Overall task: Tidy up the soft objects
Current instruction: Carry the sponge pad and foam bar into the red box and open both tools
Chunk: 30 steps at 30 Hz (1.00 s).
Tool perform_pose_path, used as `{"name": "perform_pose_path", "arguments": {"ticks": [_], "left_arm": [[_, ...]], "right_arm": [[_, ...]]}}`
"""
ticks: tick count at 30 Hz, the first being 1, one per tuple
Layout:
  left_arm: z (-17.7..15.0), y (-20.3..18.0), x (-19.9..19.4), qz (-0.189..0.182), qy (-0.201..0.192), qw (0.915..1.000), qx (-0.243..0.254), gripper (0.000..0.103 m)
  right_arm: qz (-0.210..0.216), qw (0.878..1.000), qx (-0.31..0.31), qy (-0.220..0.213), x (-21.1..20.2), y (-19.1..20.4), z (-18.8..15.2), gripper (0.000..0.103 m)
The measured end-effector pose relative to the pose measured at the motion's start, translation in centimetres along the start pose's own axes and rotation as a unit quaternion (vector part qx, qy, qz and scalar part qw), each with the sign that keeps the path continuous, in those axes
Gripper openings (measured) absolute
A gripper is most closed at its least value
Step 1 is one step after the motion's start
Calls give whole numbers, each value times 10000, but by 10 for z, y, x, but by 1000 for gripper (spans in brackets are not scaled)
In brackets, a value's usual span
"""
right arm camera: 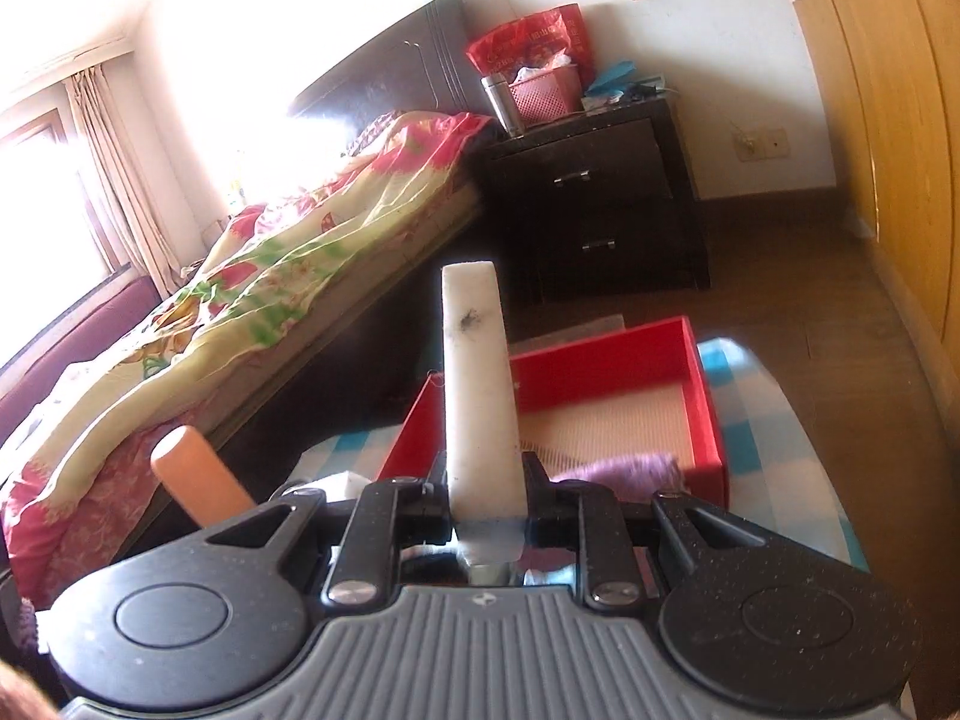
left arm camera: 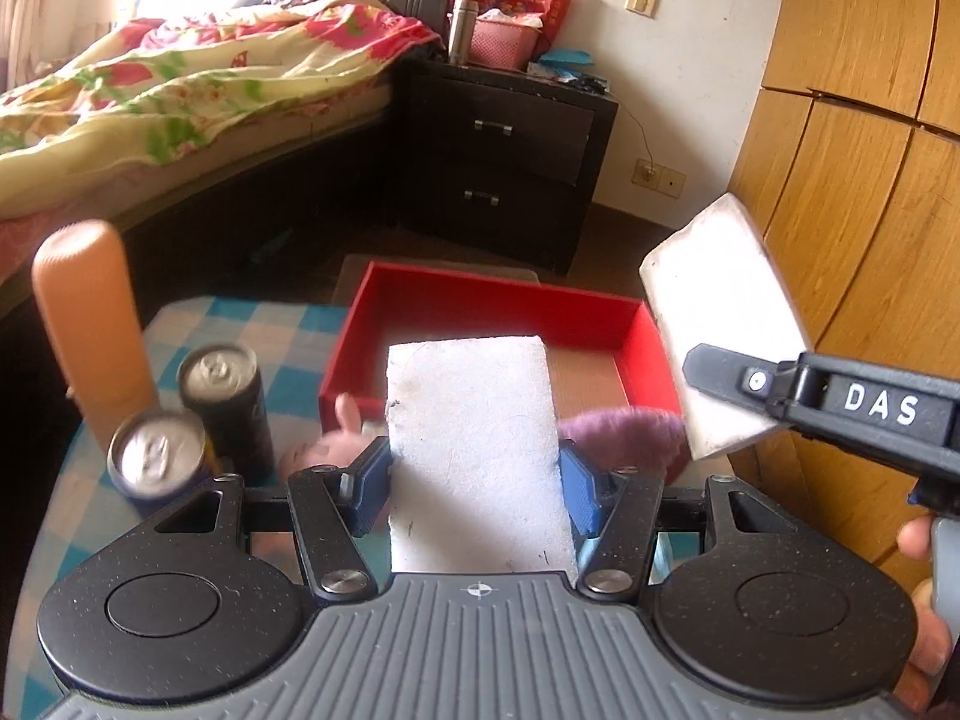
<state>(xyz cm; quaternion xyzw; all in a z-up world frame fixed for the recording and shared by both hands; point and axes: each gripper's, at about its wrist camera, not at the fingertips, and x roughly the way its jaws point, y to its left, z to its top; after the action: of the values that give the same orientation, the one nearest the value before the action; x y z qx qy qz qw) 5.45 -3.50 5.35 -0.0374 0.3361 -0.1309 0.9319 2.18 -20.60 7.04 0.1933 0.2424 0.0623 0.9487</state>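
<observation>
**Two foam blocks held above the red tray**

The left gripper (left arm camera: 474,468) pinches a flat white foam slab (left arm camera: 471,450) between its blue pads (left arm camera: 373,483), the slab's face up and its far edge reaching over the near wall of the red rectangular tray (left arm camera: 480,300). Right of these fingers, the right gripper (right arm camera: 487,489) clamps a second white foam block (right arm camera: 480,384) on edge, standing upright between the black fingers and rising past the tray's left wall in the right wrist view.

Beyond both sets of fingertips the tray floor lies open. Just ahead of the fingers, outside the tray's near wall, a fuzzy purple soft toy (left arm camera: 624,429) and a small pink plush (left arm camera: 336,438) lie on the blue-checked tablecloth (left arm camera: 282,324). Left of the left fingers stand two aluminium drink cans (left arm camera: 222,402) touching each other, and a tall orange cylinder (left arm camera: 90,324) beside them.
</observation>
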Motion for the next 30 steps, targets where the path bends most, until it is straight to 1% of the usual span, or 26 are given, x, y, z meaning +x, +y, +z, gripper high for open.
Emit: {"name": "perform_pose_path", "arguments": {"ticks": [8, 14, 18, 23, 29, 30], "left_arm": [[28, 0, 32, 116, -109, 9998, 79, 58], [41, 1, 61, 254, -66, 9995, 159, 58], [47, 1, 78, 334, -46, 9990, 284, 59], [55, 3, 99, 345, -73, 9990, 282, 59], [55, 9, 120, 477, -27, 9983, 334, 59], [55, 9, 123, 475, -18, 9983, 349, 60]], "right_arm": [[-168, 9998, 50, 89, 36, -10, 15, 1], [-378, 9991, -34, 200, 63, -20, 24, 1], [-505, 9983, -5, 295, 79, -32, 28, 1], [-630, 9973, -32, 372, 98, -43, 34, 1], [-749, 9958, -138, 502, 120, -51, 36, 1], [-768, 9956, -145, 511, 124, -52, 36, 1]]}}
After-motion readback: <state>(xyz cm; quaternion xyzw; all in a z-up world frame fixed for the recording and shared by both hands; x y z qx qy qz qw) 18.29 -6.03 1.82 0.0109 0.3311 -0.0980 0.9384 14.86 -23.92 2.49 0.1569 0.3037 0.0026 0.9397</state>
